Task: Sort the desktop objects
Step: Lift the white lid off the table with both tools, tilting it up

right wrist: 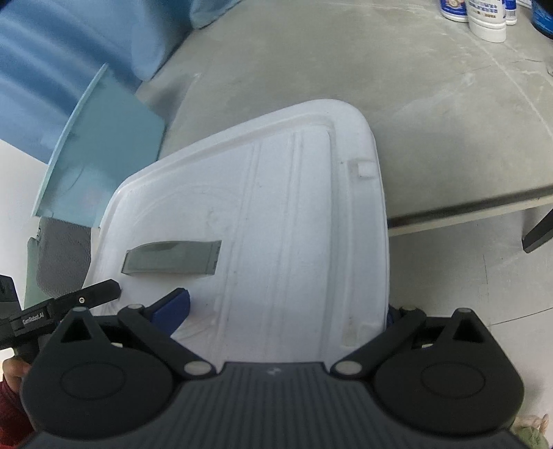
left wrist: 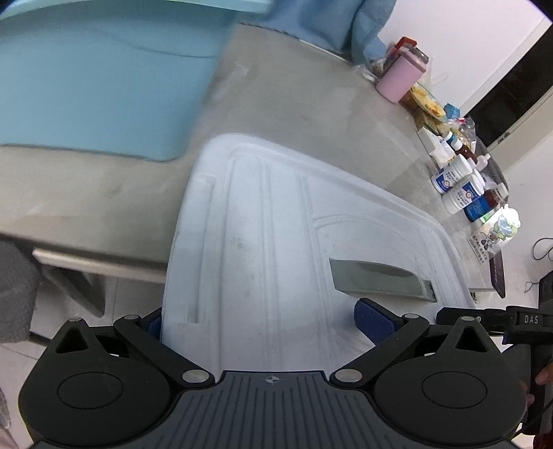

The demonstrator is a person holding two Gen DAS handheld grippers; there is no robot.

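Note:
A large white plastic lid (left wrist: 276,241) with a rectangular handle slot lies tilted over the near edge of the grey table (left wrist: 293,103). My left gripper (left wrist: 266,321) grips its near edge, one blue pad on top (left wrist: 373,319) and the other at the lid's left side. My right gripper (right wrist: 287,311) grips the same lid (right wrist: 276,224), one blue pad (right wrist: 172,309) on top and the other at its right edge. Several medicine bottles (left wrist: 456,179) stand at the table's right side, also at the top of the right wrist view (right wrist: 484,17).
A light blue bin (left wrist: 96,86) sits on the table at the left. A pink cup (left wrist: 401,77), snacks and small items line the far right edge. A grey chair (right wrist: 62,248) is beside the table. The table edge (right wrist: 466,207) runs to the right.

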